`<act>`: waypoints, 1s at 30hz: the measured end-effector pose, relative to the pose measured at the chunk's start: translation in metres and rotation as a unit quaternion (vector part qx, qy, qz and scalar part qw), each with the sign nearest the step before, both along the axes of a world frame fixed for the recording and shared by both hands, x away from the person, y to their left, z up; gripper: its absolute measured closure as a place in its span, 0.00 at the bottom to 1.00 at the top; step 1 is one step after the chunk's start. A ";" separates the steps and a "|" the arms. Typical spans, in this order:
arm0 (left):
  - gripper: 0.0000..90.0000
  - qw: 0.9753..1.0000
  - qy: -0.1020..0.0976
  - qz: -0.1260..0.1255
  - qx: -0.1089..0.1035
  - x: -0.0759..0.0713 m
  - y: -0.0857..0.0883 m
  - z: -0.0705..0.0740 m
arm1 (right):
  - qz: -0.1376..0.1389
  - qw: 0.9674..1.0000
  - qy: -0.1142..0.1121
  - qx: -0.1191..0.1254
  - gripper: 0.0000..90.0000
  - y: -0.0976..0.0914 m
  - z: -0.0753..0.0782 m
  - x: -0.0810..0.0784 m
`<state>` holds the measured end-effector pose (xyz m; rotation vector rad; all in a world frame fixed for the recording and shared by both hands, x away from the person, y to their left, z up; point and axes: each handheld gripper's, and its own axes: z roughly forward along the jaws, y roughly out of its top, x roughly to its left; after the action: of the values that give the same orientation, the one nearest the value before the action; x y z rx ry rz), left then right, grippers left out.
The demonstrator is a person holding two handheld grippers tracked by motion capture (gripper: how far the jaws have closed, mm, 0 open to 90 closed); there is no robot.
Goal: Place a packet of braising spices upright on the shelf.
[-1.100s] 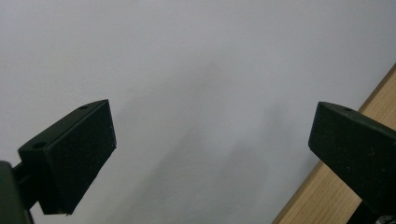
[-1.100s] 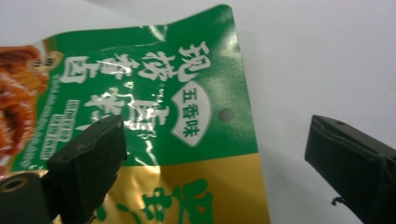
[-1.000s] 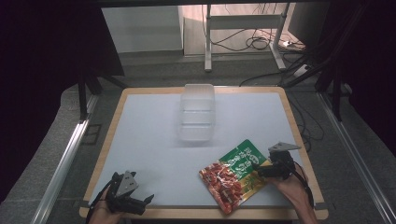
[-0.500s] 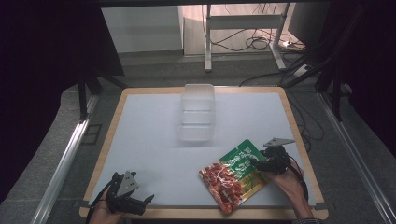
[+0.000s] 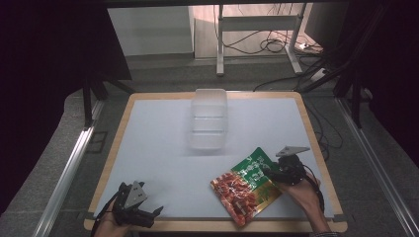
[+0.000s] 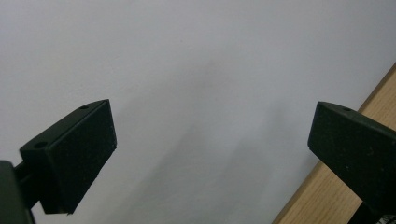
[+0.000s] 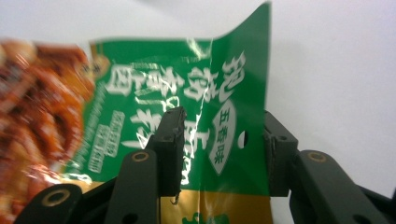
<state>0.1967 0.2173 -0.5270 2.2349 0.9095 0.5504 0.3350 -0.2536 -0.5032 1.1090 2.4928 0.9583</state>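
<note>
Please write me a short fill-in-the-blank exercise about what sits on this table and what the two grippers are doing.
1. The right gripper has its jaws around the green end of the ____ packet, and they have just been closing.
2. The clear plastic container lies ____ the packet, toward the table's far edge.
3. The left gripper has its jaws wide apart with ____ between them.

Missing words: snack; beyond; nothing
</note>
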 end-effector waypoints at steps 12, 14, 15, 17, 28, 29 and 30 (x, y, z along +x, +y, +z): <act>0.01 1.000 -0.001 -0.002 0.007 0.000 -0.001 0.000 | -0.002 1.000 0.007 -0.009 0.98 0.008 0.002 0.000; 0.01 1.000 -0.001 -0.002 0.007 0.000 -0.001 0.000 | -0.003 1.000 0.005 -0.021 0.98 0.012 0.004 -0.001; 0.01 1.000 -0.001 -0.002 0.007 0.000 -0.001 0.000 | -0.003 1.000 0.005 -0.021 0.98 0.012 0.004 -0.001; 0.01 1.000 -0.001 -0.001 0.007 0.000 -0.001 0.000 | -0.007 1.000 0.005 -0.021 0.99 0.013 0.006 -0.002; 0.01 1.000 -0.001 0.006 -0.004 0.000 0.000 0.000 | 0.010 1.000 -0.029 0.000 0.98 0.015 0.034 -0.011; 0.01 1.000 -0.001 0.006 -0.005 0.000 0.001 0.000 | 0.013 0.999 -0.033 0.000 0.98 0.016 0.037 -0.012; 0.01 1.000 -0.001 0.007 -0.007 0.000 0.001 0.000 | 0.013 0.999 -0.033 0.000 0.98 0.016 0.037 -0.012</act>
<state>0.1966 0.2184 -0.5267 2.2159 0.9270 0.5506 0.3226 -0.2378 -0.4657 1.0289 2.4602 0.9850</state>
